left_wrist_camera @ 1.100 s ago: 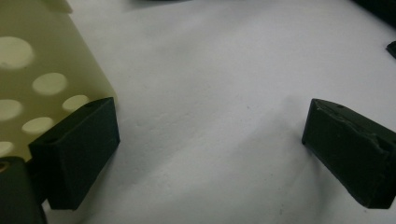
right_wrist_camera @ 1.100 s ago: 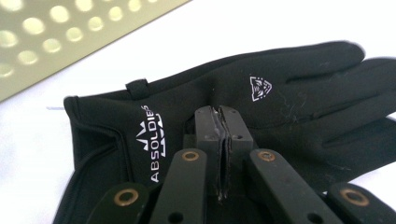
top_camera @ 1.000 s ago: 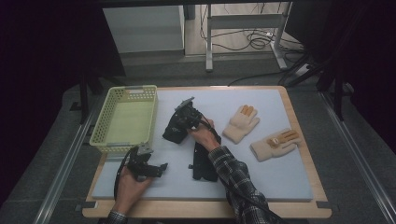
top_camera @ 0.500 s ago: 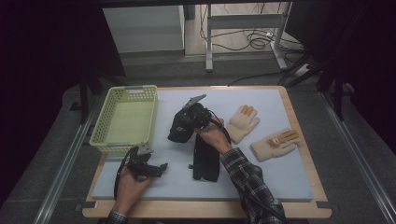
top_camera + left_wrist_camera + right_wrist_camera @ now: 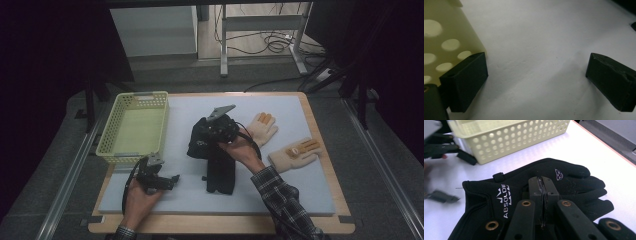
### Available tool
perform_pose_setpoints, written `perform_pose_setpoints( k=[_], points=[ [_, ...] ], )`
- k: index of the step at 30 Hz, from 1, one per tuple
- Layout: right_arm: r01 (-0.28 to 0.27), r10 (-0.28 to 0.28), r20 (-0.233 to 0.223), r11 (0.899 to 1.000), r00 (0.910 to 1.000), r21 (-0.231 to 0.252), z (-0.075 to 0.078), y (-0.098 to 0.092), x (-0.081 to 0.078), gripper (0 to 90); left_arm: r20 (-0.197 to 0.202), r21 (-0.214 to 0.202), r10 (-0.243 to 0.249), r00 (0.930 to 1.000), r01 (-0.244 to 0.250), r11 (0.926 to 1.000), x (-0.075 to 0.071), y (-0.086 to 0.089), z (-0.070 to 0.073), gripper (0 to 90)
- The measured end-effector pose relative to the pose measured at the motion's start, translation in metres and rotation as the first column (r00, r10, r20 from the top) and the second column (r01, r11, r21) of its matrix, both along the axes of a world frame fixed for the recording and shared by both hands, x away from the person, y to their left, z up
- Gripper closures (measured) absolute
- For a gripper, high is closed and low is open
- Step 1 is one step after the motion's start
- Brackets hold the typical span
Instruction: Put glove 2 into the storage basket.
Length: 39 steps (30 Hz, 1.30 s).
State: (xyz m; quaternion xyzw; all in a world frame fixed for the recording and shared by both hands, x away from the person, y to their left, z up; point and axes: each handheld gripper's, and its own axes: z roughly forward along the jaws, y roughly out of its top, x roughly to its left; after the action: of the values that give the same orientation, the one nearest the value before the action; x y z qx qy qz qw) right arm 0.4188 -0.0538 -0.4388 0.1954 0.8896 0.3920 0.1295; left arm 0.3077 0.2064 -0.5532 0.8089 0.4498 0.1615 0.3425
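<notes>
Fingers of the right gripper [image 5: 543, 195] pinch a black glove [image 5: 200, 141] at frame centre; carry it level over the basket [image 5: 111, 150], centre-left. Left gripper [image 5: 536, 75] fingers stand apart on the desk [image 5: 310, 195].

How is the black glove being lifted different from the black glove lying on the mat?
The lifted black glove hangs pinched in the shut right gripper, raised off the mat; the other black glove lies flat with nothing holding it. The lifted one droops and folds; the lying one is stretched out straight. Both are black and look like a matching pair.
</notes>
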Motion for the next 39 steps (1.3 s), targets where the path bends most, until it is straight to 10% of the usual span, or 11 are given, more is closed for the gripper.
perform_pose_setpoints(
  k=[15,26,39],
  points=[
    [-0.029,0.03,0.032,0.999,0.999,-0.029,-0.008,-0.046,-0.062,87.2,0.001,-0.004,0.003,1.0,-0.003,1.0,0.0,0.0,0.0,3.9],
    [-0.043,0.043,-0.009,0.998,0.9991,-0.049,-0.05,-0.055,-0.067,87.1,-0.002,-0.001,0.005,1.0,-0.005,1.0,0.0,0.0,0.0,3.9],
    [-0.078,0.077,-0.022,0.996,0.9968,-0.052,-0.059,-0.056,-0.067,85.9,-0.002,0.0,0.005,1.0,-0.005,1.0,0.0,0.0,0.0,3.9]
  ],
)
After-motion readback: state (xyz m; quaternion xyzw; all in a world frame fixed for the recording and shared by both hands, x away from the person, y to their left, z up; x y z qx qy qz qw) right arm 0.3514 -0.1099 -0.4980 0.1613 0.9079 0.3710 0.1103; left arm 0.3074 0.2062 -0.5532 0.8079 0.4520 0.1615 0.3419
